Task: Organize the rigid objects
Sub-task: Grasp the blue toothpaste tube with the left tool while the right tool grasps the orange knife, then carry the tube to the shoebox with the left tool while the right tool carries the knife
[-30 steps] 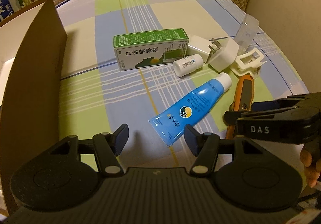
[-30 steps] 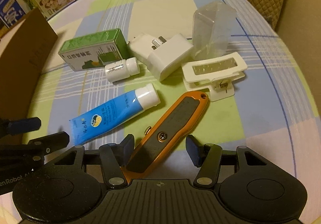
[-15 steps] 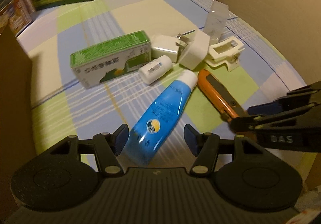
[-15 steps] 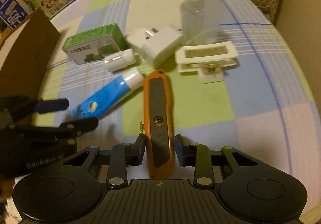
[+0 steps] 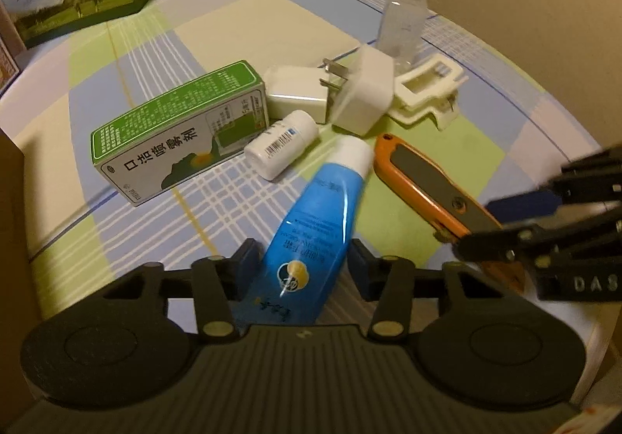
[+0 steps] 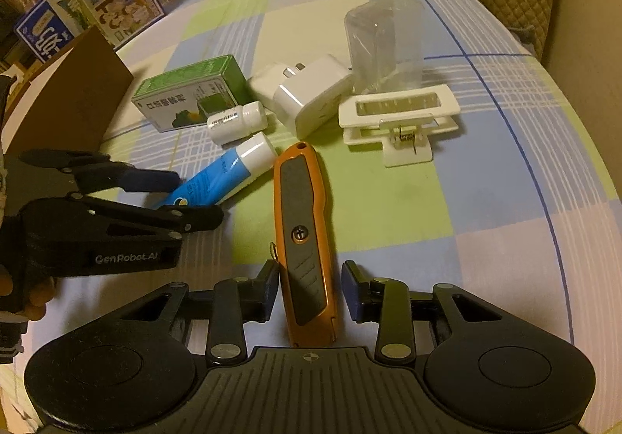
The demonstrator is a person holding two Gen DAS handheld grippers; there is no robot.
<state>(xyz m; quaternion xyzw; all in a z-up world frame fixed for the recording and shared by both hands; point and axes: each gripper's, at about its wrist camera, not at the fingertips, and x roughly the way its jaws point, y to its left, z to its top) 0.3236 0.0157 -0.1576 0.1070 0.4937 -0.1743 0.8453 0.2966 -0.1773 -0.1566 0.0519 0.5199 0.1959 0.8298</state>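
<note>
Already the right claw (image 6: 310, 284) is closed on the orange utility knife (image 6: 303, 224), while the left claw (image 5: 303, 263), its jaws just closing, straddles the blue tube (image 5: 311, 235) lying on the checked bedcover (image 6: 447, 208) without visibly pressing it. Because the tube is soft and slick, it could squirt forward into the white pill bottle (image 5: 280, 144).
</note>
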